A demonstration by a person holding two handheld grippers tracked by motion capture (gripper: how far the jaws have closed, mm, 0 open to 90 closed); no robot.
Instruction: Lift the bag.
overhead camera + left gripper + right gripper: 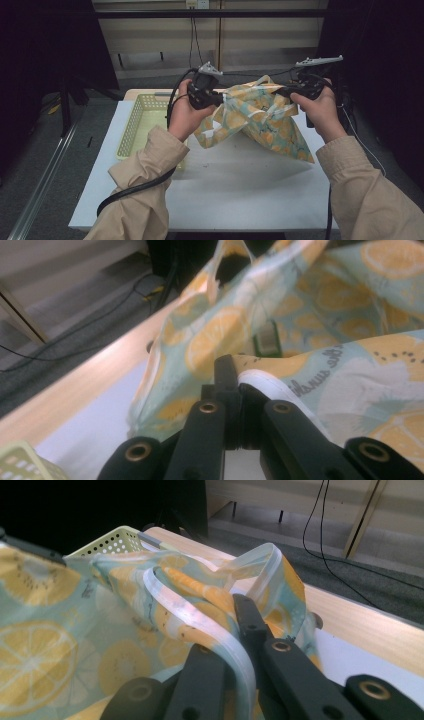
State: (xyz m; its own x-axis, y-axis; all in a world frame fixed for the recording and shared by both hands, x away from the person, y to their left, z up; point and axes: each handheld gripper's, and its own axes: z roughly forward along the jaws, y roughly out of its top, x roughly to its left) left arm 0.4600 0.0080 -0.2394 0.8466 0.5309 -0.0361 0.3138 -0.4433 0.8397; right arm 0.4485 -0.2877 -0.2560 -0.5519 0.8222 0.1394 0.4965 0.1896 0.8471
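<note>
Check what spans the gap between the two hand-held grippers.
The lemon-print fabric bag with white trim stretches between the left hand-held gripper and the right hand-held gripper, both clamped on it, as the high view shows.

The fruit-print bag (320,330) bears script lettering too blurred to read.

I note dim rm: grey floor (45,165), white table (235,190) w/ wood edge, pale panelled wall (160,37), cables hanging.
</note>
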